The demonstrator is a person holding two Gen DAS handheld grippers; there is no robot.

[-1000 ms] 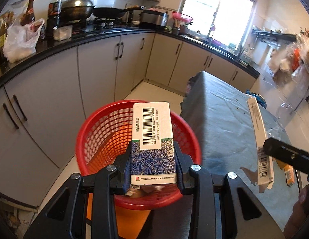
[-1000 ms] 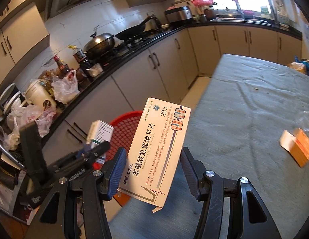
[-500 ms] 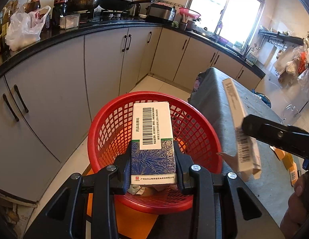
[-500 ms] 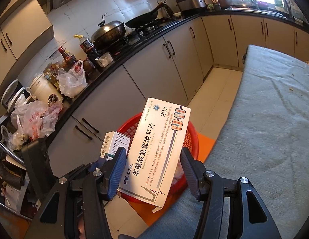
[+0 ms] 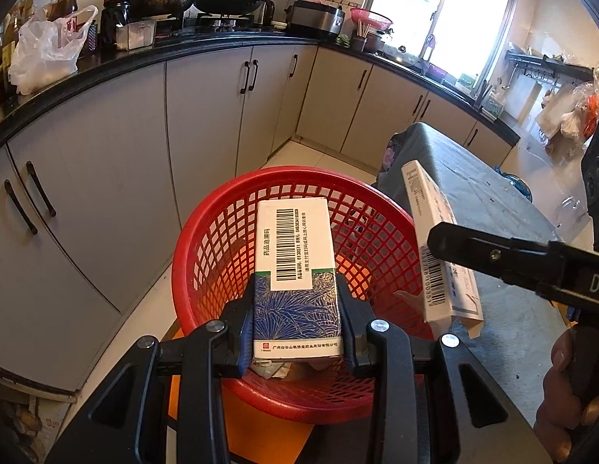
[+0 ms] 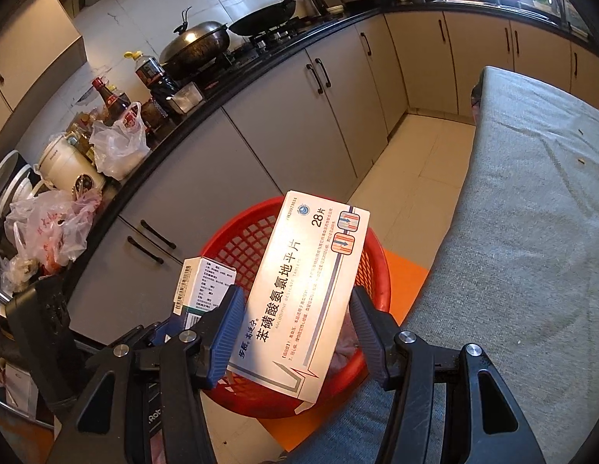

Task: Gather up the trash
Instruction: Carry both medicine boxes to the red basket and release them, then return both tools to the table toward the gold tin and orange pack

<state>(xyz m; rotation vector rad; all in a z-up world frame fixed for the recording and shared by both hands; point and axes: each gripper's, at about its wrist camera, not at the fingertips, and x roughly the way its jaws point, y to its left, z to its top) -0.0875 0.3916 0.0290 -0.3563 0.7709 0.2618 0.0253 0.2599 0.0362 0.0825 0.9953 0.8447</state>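
My left gripper (image 5: 297,321) is shut on a blue-patterned medicine box (image 5: 295,270) with a barcode, held over the red mesh basket (image 5: 222,232). My right gripper (image 6: 295,332) is shut on a long white medicine box (image 6: 307,282) with Chinese print, held over the same basket (image 6: 237,239). The white box (image 5: 440,247) and right gripper arm also show at the right of the left wrist view, at the basket's right rim. The blue box (image 6: 201,286) shows left of the white box in the right wrist view. Crumpled scraps lie in the basket bottom.
The basket stands on the floor on an orange mat (image 6: 407,270), between grey kitchen cabinets (image 5: 106,154) and a table with a grey cloth (image 6: 531,232). The black counter (image 5: 145,54) carries pots, bottles and plastic bags.
Both grippers have moved from the table side toward the basket. Each box now hangs over the basket. Both grips are unchanged.
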